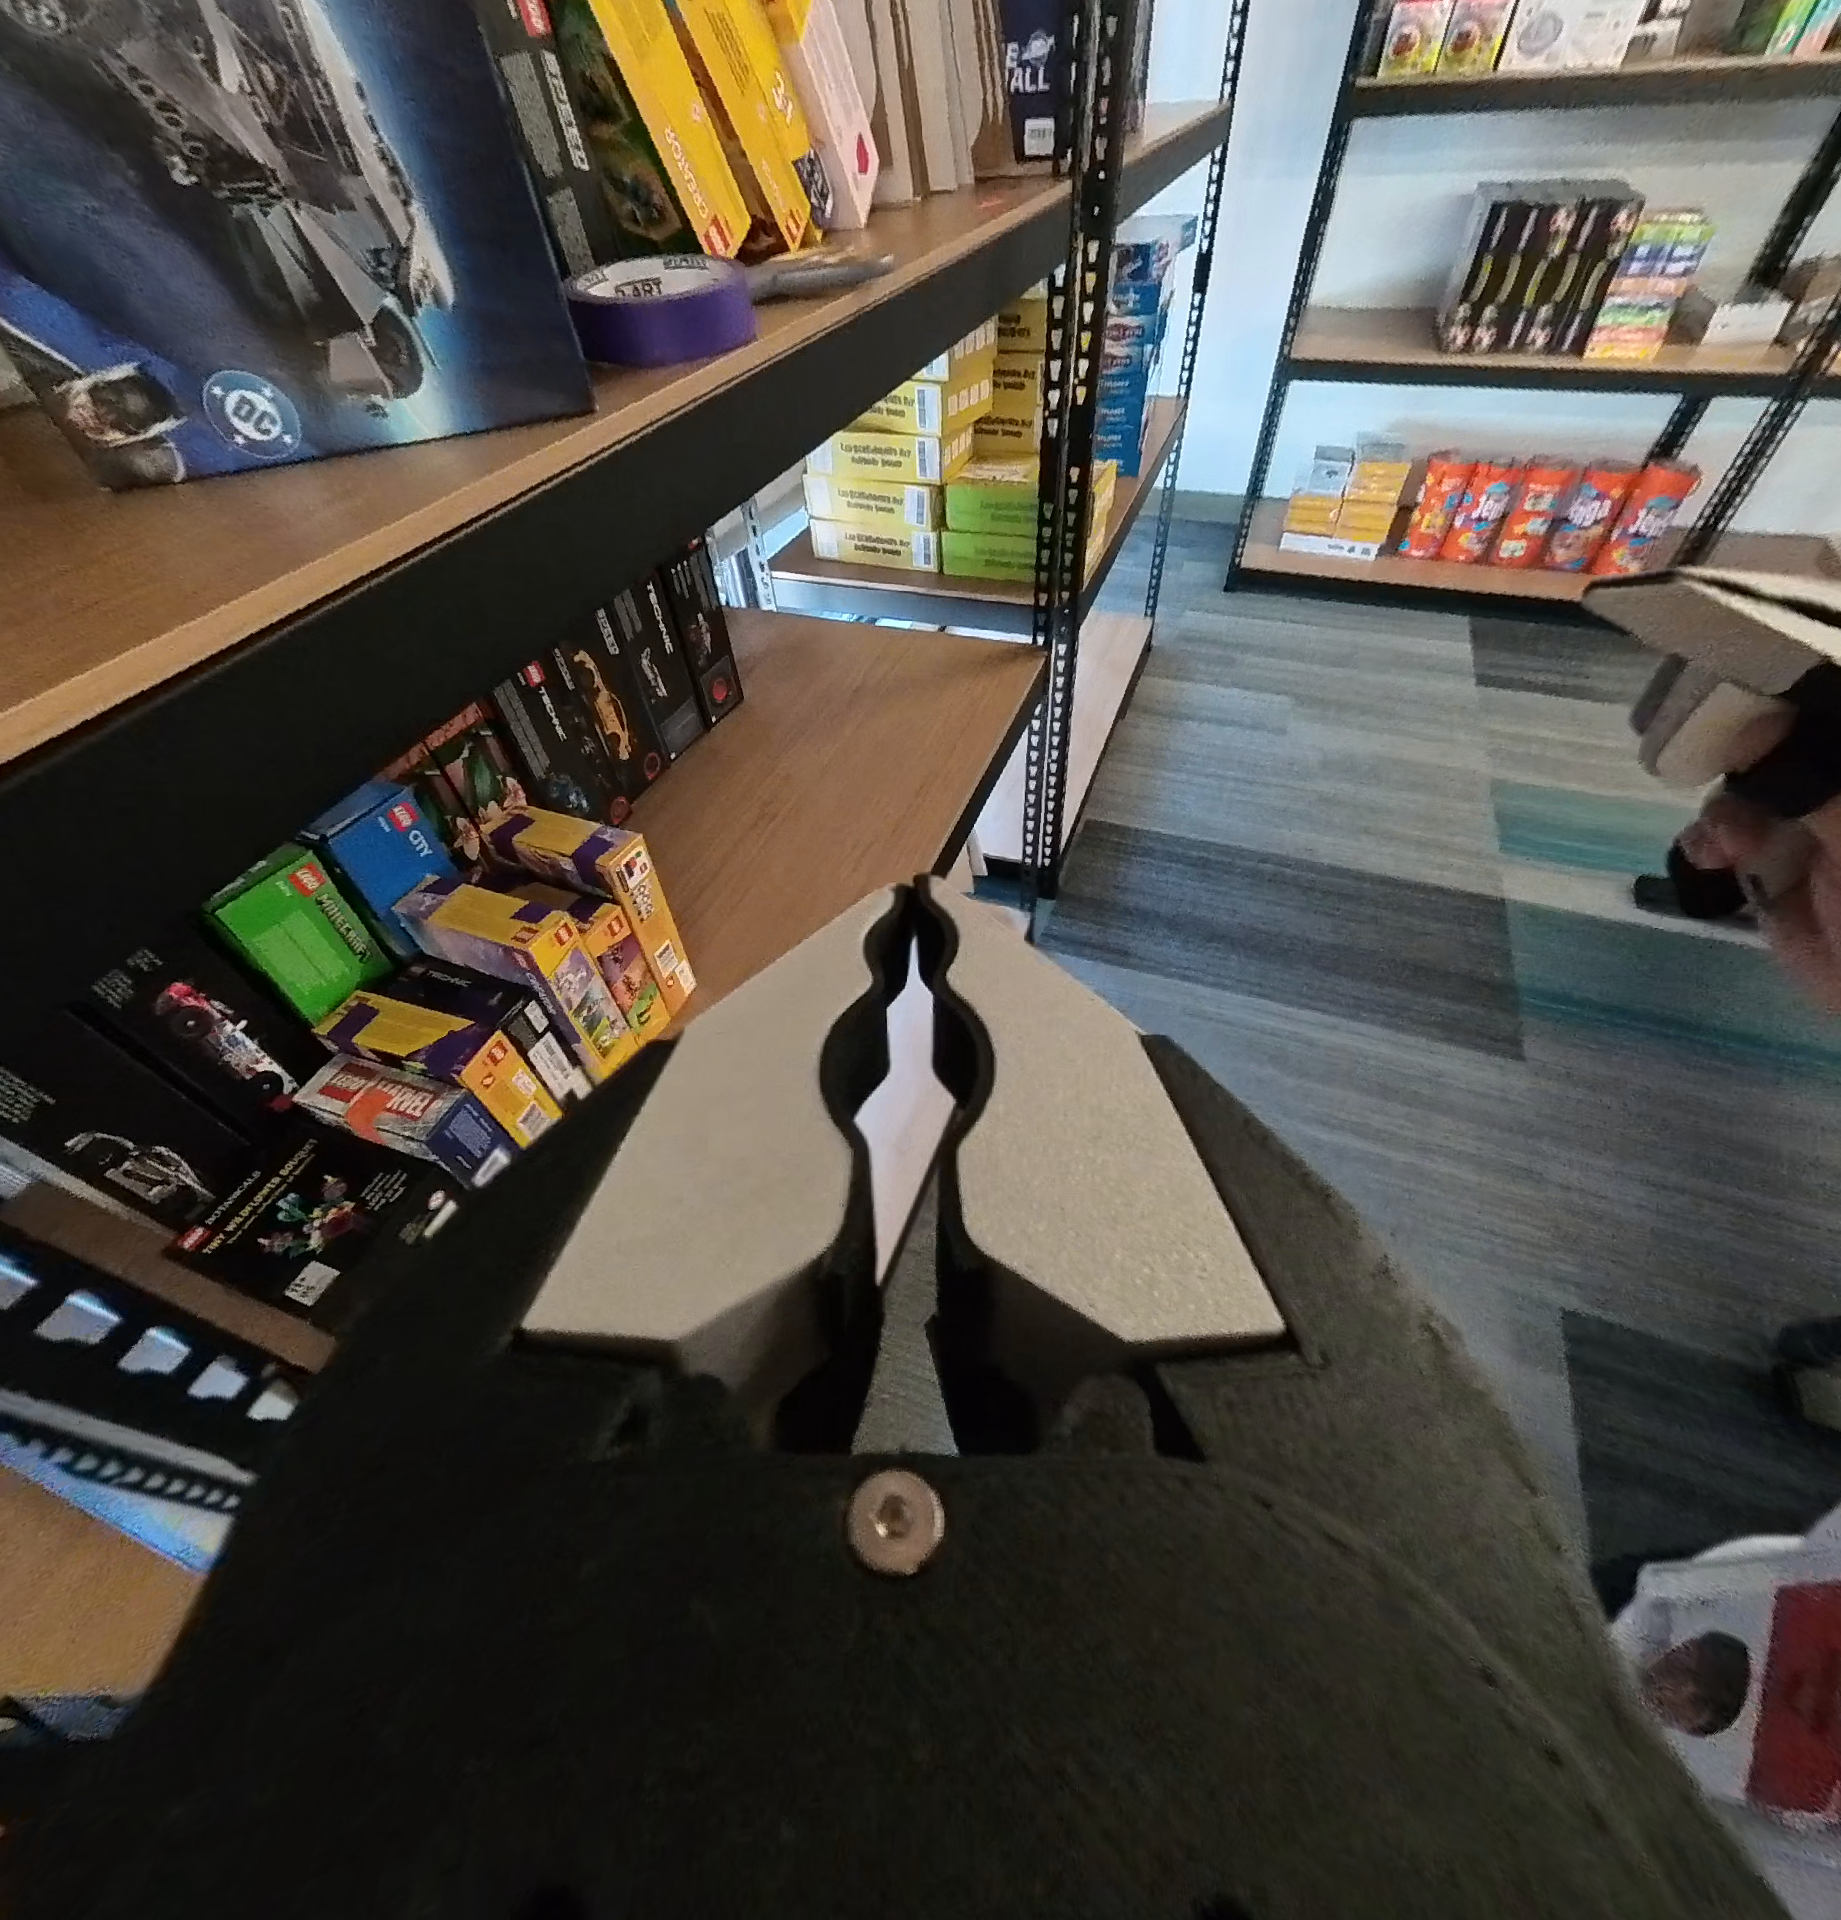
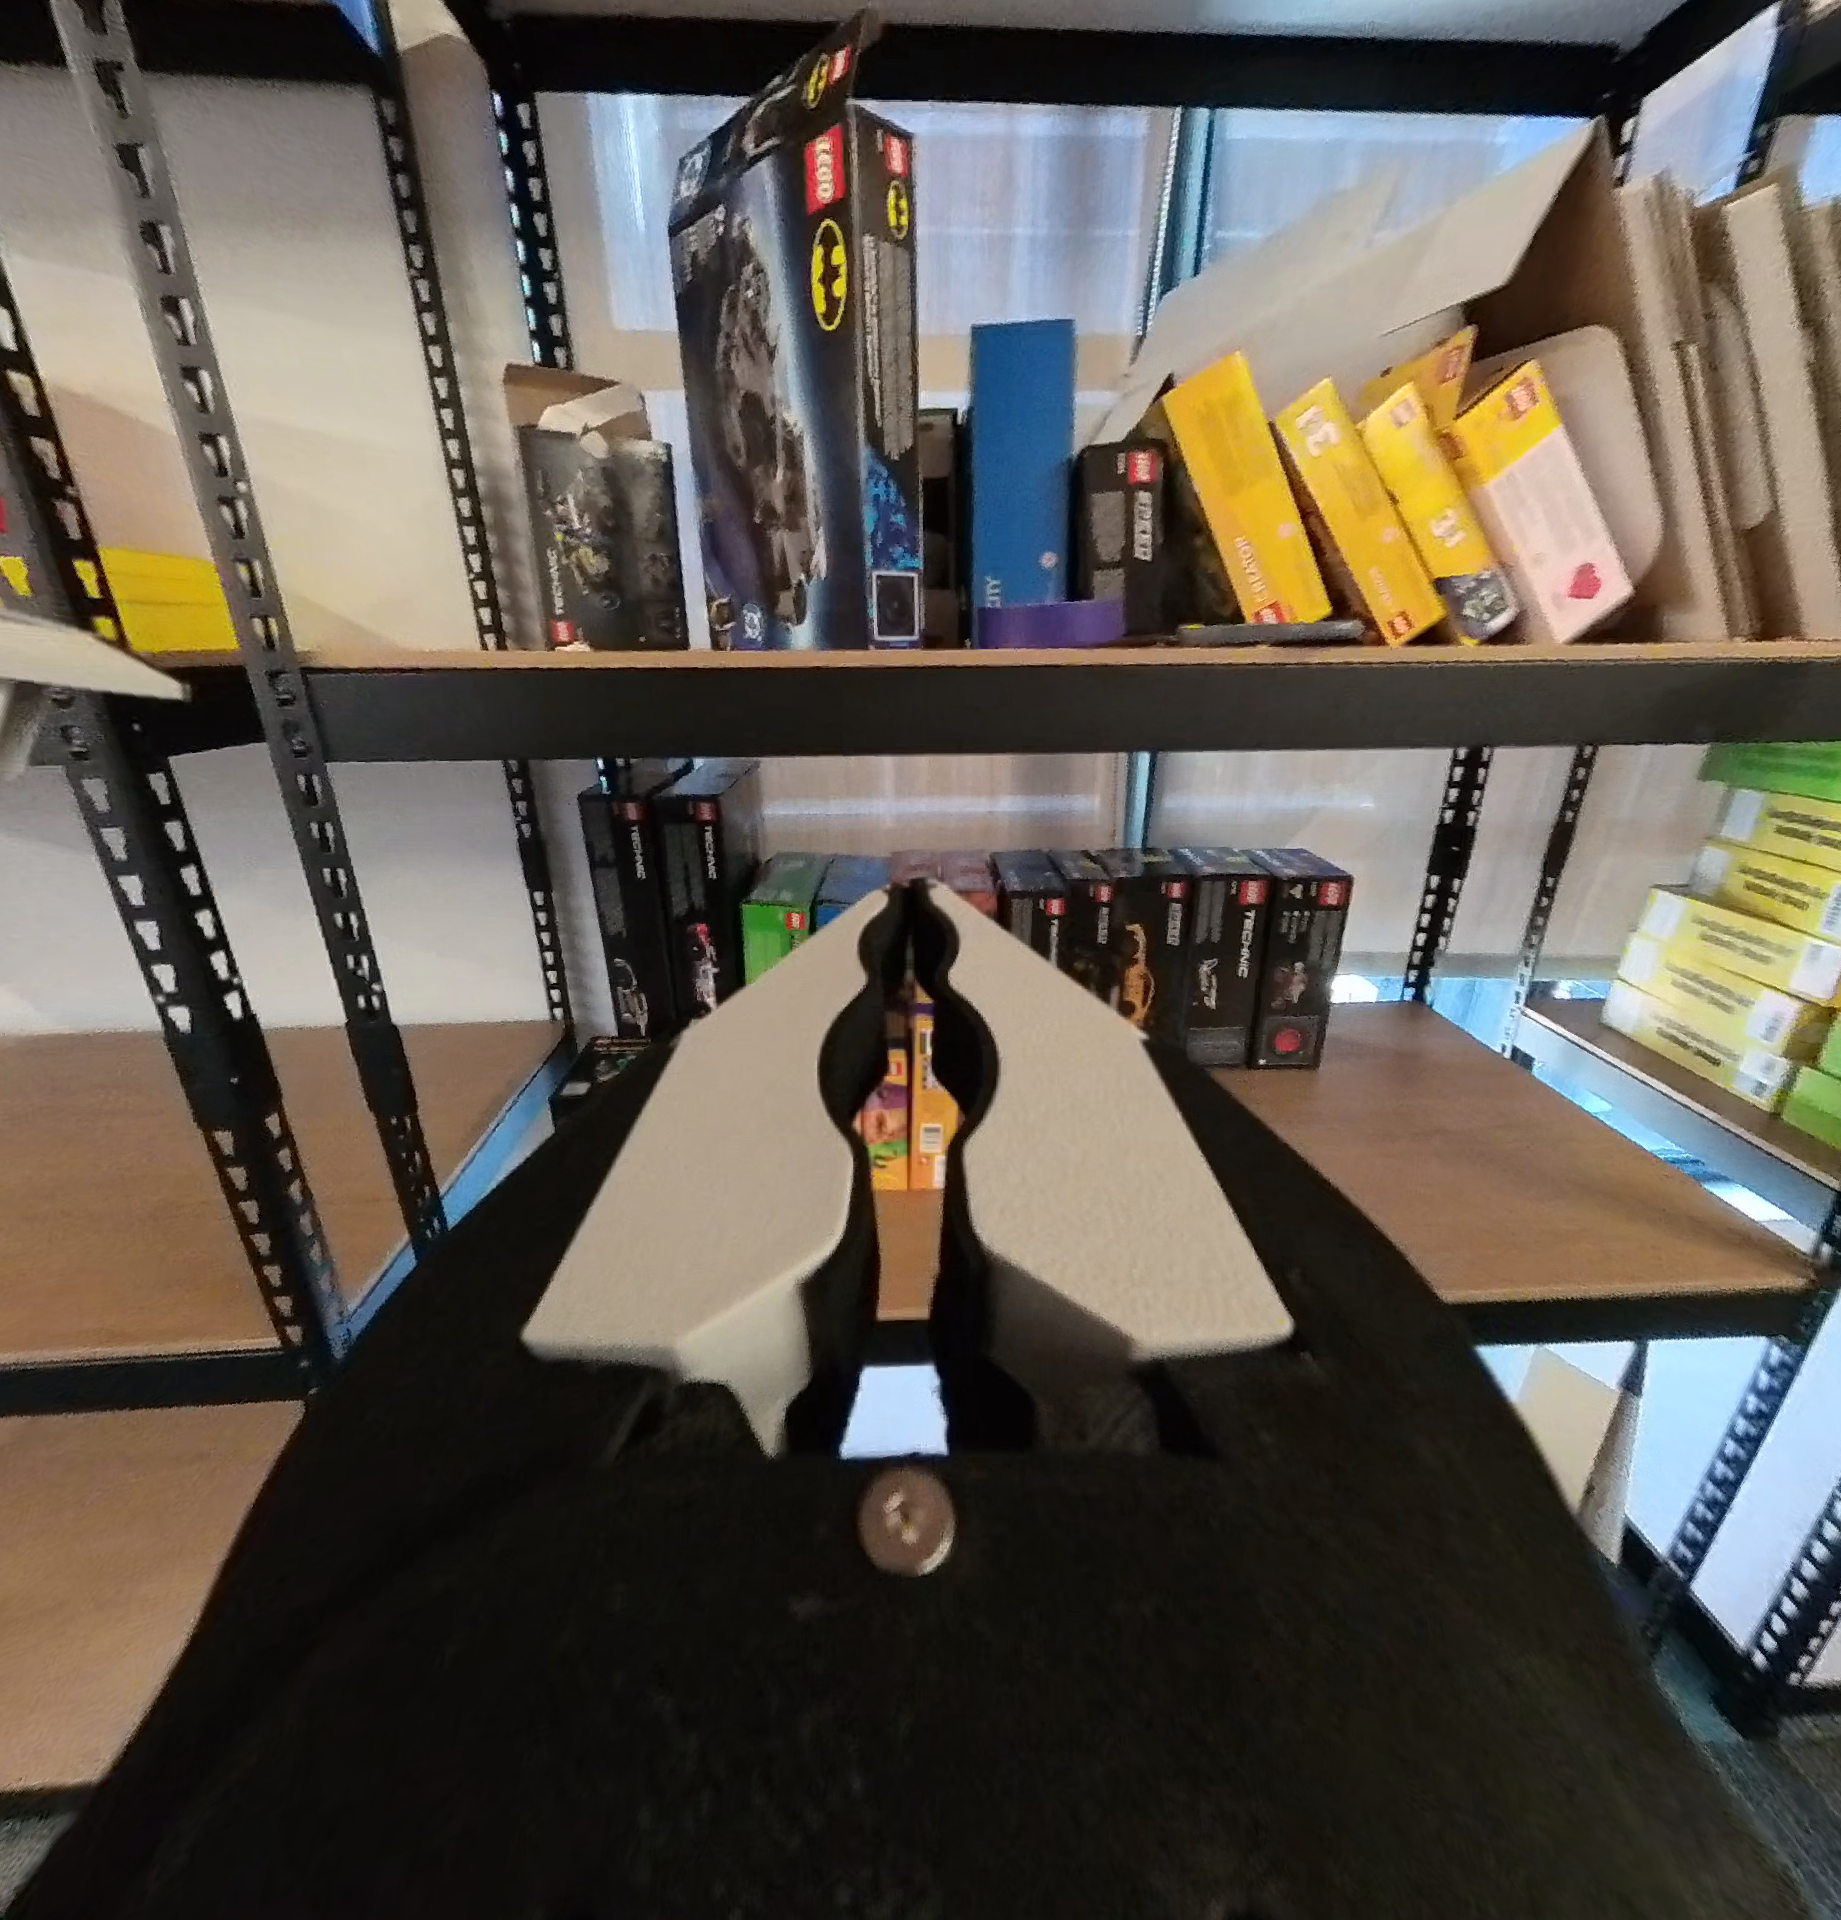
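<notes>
Your left gripper (image 1: 914, 896) has its jaws together on nothing, tips over the corner of the lower shelf board (image 1: 854, 748); the heap of small toy-brick boxes (image 1: 542, 966) lies to its left. Your right gripper (image 2: 914, 896) is likewise closed and empty, squarely facing the rack, well back from it. Nearest ahead stands the row of upright black boxes (image 2: 1186, 956), long axes vertical. The purple tape roll (image 2: 1049, 621) sits one shelf higher.

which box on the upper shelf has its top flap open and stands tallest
The tall dark box standing upright near the middle of the upper shelf. Its top flap sticks up open, and it rises above the short dark box at its left, also open-topped.
</notes>
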`<state>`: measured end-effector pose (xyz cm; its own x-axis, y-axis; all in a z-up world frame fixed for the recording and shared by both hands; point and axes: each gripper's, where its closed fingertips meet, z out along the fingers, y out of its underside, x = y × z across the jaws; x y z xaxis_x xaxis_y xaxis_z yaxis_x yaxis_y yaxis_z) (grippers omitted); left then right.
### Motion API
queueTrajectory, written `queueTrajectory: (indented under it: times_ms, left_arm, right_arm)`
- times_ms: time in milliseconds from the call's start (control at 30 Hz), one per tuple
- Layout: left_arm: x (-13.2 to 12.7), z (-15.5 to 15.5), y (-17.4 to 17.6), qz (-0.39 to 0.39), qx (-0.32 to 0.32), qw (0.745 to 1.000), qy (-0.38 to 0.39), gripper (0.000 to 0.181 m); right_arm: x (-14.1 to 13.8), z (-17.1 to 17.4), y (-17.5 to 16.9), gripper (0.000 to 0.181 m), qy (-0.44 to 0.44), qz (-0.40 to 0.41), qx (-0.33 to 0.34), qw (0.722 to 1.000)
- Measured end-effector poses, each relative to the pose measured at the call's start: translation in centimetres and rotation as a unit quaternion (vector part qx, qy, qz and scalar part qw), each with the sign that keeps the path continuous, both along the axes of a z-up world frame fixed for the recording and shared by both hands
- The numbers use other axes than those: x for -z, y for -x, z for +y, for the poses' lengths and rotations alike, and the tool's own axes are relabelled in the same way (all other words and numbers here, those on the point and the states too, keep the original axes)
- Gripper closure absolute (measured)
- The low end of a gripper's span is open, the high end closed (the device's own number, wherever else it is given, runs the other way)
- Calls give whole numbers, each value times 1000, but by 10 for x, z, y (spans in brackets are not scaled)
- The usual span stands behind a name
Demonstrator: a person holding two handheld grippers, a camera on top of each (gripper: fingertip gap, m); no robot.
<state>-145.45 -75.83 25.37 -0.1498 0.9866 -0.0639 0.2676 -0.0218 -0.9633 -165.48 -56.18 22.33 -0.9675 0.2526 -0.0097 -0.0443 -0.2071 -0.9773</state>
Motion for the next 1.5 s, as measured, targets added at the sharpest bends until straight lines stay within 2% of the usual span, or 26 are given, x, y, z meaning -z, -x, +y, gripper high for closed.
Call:
queueTrajectory:
  times_ms: [33, 133, 233, 300, 367, 567, 800, 933, 1033, 1100, 1133, 1233, 1367, 1433, 1500]
  left_arm:
    - [0, -1, -2, 5, -2, 1000, -6, 181]
    - [0, -9, -11, 19, -18, 1000, -15, 178]
    - [-3, -19, -20, 40, -45, 998, -24, 140]
    - [-5, -27, -26, 52, -64, 996, -29, 123]
    - [-8, -33, -31, 67, -74, 994, -33, 113]
    - [-26, -56, -57, 104, -106, 989, -13, 84]
    - [-67, -88, -106, 133, -136, 981, 37, 54]
    - [-99, -112, -151, 164, -164, 971, 58, 38]
    - [-121, -138, -194, 197, -205, 956, 68, 24]
    - [-133, -159, -224, 221, -229, 945, 72, 24]
    - [-137, -169, -236, 228, -237, 942, 71, 24]
    - [-143, -202, -266, 241, -244, 937, 66, 27]
    - [-154, -250, -289, 254, -227, 936, 90, 54]
    - [-161, -276, -290, 246, -206, 943, 91, 65]
    - [-171, -301, -287, 235, -175, 953, 81, 93]
  right_arm:
    - [-2, -3, -2, 180, 3, 3, -7, 1000]
    - [-5, -13, -1, 152, 6, -5, -14, 1000]
    - [-3, -24, -5, 139, -6, -8, -29, 1000]
    - [-1, -31, -8, 132, -16, -4, -36, 999]
    - [1, -38, -12, 123, -29, 0, -46, 999]
    - [3, -59, -18, 81, -58, 12, -67, 996]
    - [13, -84, -32, 53, -106, 30, -104, 988]
    - [23, -113, -51, 37, -140, 32, -143, 979]
    - [26, -142, -70, 33, -162, 36, -177, 970]
    - [18, -165, -87, 36, -155, 40, -203, 966]
    - [11, -179, -98, 46, -148, 42, -225, 962]
    - [-17, -222, -131, 96, -132, 47, -284, 948]
    - [-71, -295, -138, 144, -94, 66, -252, 961]
    - [-93, -336, -150, 174, -103, 55, -274, 955]
    - [-111, -379, -162, 181, -122, 62, -291, 947]
